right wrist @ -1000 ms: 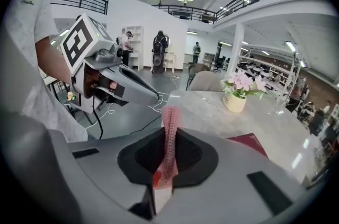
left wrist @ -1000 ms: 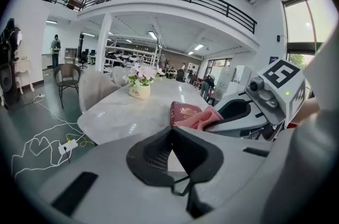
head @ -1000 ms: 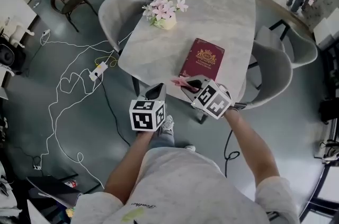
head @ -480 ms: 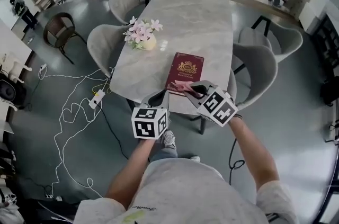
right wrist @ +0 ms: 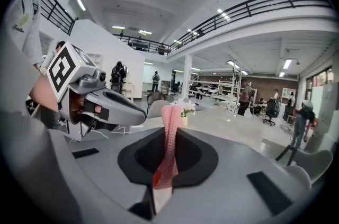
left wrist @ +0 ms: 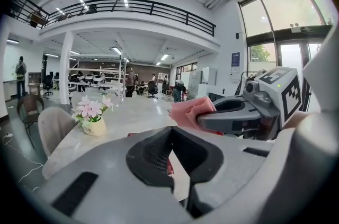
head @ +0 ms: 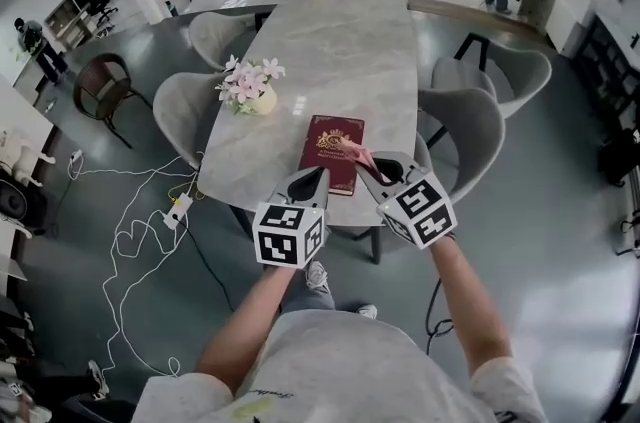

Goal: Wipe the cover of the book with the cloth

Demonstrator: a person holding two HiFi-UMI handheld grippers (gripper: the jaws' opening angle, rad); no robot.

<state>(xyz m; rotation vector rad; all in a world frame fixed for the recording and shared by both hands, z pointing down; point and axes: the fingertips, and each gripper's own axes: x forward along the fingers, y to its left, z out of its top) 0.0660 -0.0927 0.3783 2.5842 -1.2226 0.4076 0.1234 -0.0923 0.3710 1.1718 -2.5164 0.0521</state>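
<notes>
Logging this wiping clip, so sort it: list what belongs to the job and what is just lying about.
Belongs to the job:
- book, on the near end of the table
- pink cloth, pinched in the right gripper
- left gripper, shut and empty

Just lying about:
- flower pot
- grey chairs
- power strip on the floor
</notes>
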